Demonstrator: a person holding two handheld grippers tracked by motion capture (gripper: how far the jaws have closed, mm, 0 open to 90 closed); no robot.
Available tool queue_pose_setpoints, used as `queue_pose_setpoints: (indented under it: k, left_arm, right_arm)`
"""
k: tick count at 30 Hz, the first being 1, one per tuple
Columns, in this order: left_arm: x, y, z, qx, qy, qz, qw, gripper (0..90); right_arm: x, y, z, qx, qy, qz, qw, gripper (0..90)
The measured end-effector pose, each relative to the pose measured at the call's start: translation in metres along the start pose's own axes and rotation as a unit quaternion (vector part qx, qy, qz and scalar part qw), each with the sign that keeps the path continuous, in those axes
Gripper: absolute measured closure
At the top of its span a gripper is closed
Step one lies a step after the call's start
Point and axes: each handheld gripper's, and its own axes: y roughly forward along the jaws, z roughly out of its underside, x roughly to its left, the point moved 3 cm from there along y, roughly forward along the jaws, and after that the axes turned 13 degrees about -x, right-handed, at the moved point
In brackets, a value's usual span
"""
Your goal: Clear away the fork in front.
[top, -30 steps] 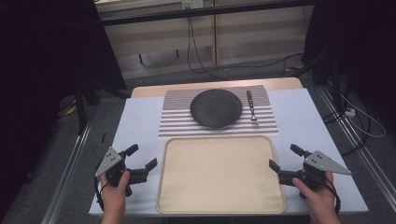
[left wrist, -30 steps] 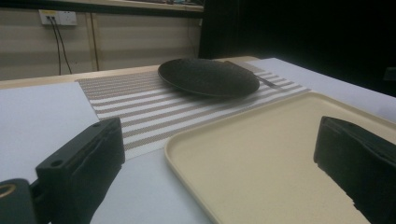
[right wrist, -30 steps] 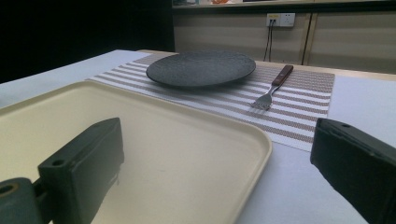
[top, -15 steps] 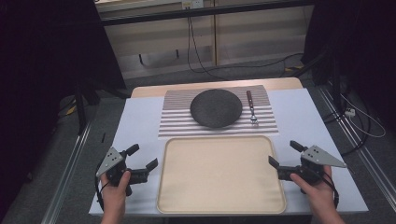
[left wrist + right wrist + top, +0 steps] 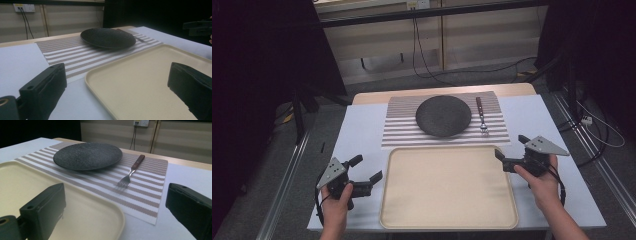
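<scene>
- Right claw (image 5: 512, 152), jaws apart and empty, has moved inward and up to the tray's (image 5: 447, 220) right edge, nearer the fork (image 5: 481, 116).
- Left claw (image 5: 365, 170), jaws apart and empty, has stayed beside the tray's left edge.
- Fork lies beside the dark plate (image 5: 443, 115) on the striped mat (image 5: 399, 127), far side of the surface (image 5: 362, 127).
- The right claw's shift suggests a reach is beginning.

We see dim, even light from above: the tabletop (image 5: 362, 135) is softly lit, its surroundings nearly black. Shadows are faint. In both gripper views, the near jaws blur.
</scene>
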Motion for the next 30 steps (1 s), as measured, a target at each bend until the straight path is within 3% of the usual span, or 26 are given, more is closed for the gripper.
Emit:
queue_pose_setpoints:
  k: [14,17,30]
  left_arm:
    - [-0.001,0.000,0.000,0.000,-0.001,0.002,1.0000,2.4]
    - [-0.001,0.000,0.001,0.002,0.000,0.002,1.0000,2.4]
    - [-0.001,0.002,0.002,0.007,0.003,0.004,1.0000,2.4]
  right_arm:
    - [-0.004,0.044,-0.013,0.009,-0.002,0.001,1.0000,3.6]
    - [-0.008,0.057,-0.013,0.022,-0.008,0.008,0.9997,3.7]
    - [-0.025,0.087,-0.019,0.037,0.002,0.027,0.9989,4.8]
